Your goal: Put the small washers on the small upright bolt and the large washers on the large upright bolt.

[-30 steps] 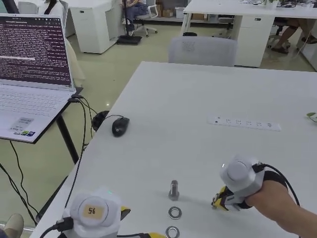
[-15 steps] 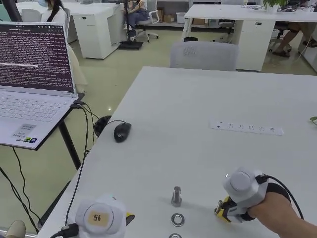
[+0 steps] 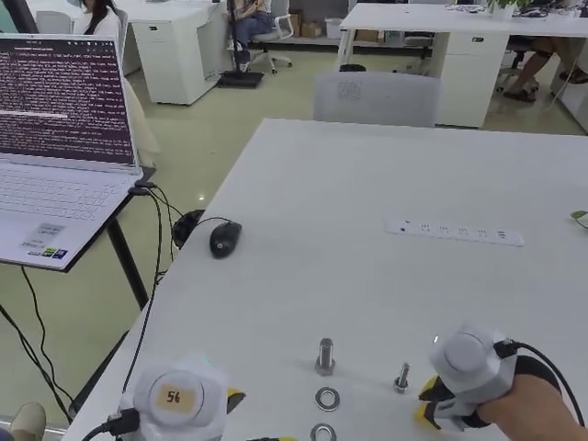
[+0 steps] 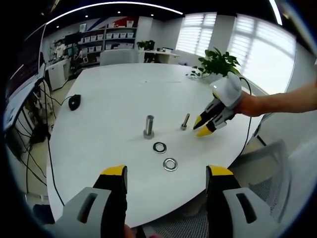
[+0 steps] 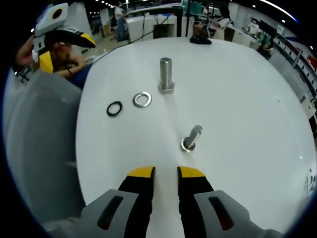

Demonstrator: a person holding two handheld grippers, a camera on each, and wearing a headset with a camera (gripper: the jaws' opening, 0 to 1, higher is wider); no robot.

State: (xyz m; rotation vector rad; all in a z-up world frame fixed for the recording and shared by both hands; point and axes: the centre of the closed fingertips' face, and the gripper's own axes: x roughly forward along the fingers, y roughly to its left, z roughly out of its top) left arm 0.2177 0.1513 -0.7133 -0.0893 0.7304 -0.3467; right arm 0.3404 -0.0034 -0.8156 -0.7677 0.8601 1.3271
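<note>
Both bolts stand upright on the table: the large bolt and, near it on one side, the small bolt. Two washers lie flat in a row before the large bolt, the near washer and the far washer. I cannot tell which size they are.

The left gripper has its jaws wide apart and empty. The near washer lies directly ahead of it, so I judge this gripper better placed for the pick. The right gripper holds nothing, its jaws only a little apart, just behind the small bolt. From there the washers lie off to its left, beyond the bolt.
</note>
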